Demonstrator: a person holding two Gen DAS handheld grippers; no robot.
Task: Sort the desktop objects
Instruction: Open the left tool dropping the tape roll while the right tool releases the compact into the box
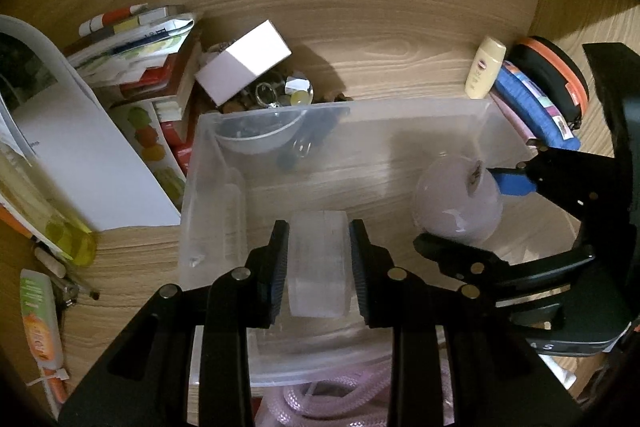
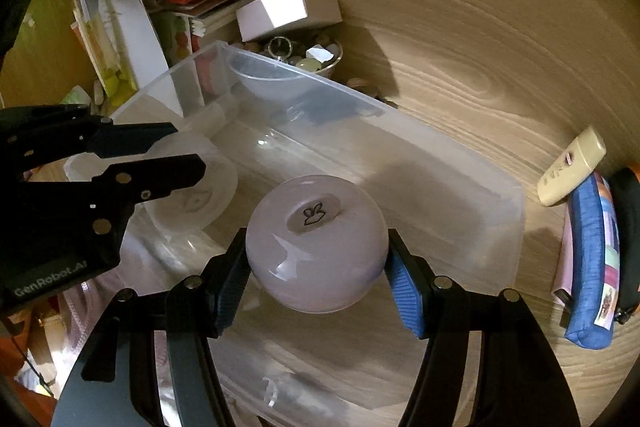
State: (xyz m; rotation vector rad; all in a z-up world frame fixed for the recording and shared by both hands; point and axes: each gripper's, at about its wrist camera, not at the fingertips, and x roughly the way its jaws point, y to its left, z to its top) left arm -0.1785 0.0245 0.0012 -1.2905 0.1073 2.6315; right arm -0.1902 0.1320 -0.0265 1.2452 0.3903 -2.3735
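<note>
Left gripper [image 1: 319, 263] is pinching a frosted translucent round container [image 1: 318, 267] between both pads, holding it over the near edge of the clear rectangular plastic bin [image 1: 400, 115]. From the right wrist view the same container [image 2: 192, 183] is sitting between the left gripper's fingers at the bin's left side.

Right gripper [image 2: 316, 267] is clamping a pale lilac round ball-shaped jar [image 2: 316, 243] with a small oval sticker on top; pads are pressing on both sides. Jar is hanging inside the bin, right portion, seen too in the left wrist view [image 1: 456, 199].

A cream squeeze tube [image 1: 484, 67] is lying on the wooden desk [image 1: 400, 39] just past the bin's far right corner, beside a blue fabric pouch [image 1: 536, 107] and a black case with orange trim [image 1: 560, 71]. White small box [image 1: 244, 63] is resting tilted over a bowl of trinkets [image 1: 280, 95] behind the bin's far left corner. Stack of books and papers [image 1: 136, 43] is sitting far left. Pink rope [image 1: 320, 399] is lying near, in front of the bin.
</note>
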